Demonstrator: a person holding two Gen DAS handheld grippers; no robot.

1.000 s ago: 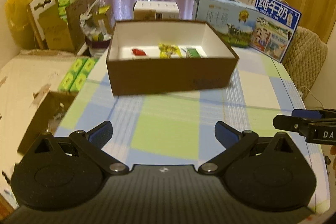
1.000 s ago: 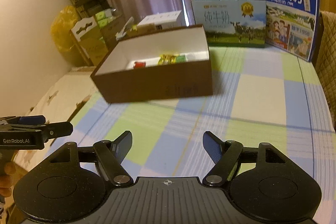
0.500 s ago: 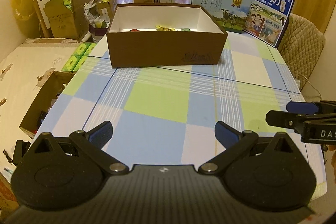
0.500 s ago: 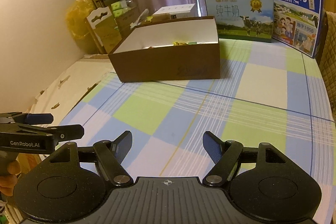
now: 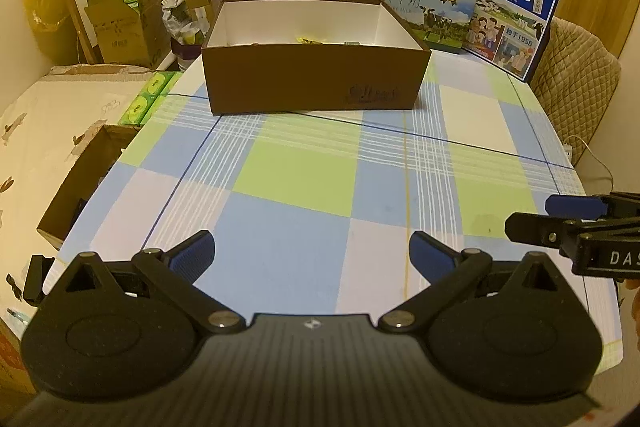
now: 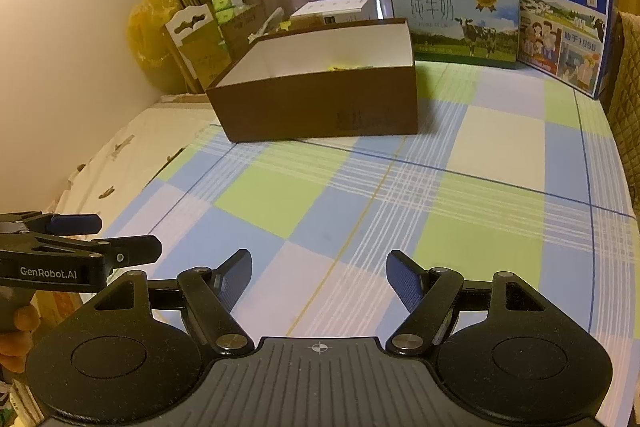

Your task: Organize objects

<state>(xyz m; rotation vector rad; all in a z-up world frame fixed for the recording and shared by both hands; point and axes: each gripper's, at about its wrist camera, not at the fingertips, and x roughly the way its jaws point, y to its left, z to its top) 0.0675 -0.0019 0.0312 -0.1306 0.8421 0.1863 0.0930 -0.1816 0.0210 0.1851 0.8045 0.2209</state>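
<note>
Both the left gripper (image 5: pixel 312 255) and right gripper (image 6: pixel 319 277) hang released and empty above the table (image 5: pixel 304 187), box (image 5: pixel 316 81) well ahead

Surfaces: mostly cardboard, cloth, matt plastic.
Brown box (image 5: pixel 312 83): matt cardboard, white inside. Tablecloth (image 5: pixel 304 183): smooth checked cloth. Milk cartons (image 6: pixel 452 19): glossy printed card. Left gripper (image 5: pixel 312 255): matt black plastic, ribbed blue pads.

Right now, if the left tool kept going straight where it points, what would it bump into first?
Probably the checked tablecloth: the left tool tilts down at bare cloth, well short of the brown box. Depth is uncertain.
</note>
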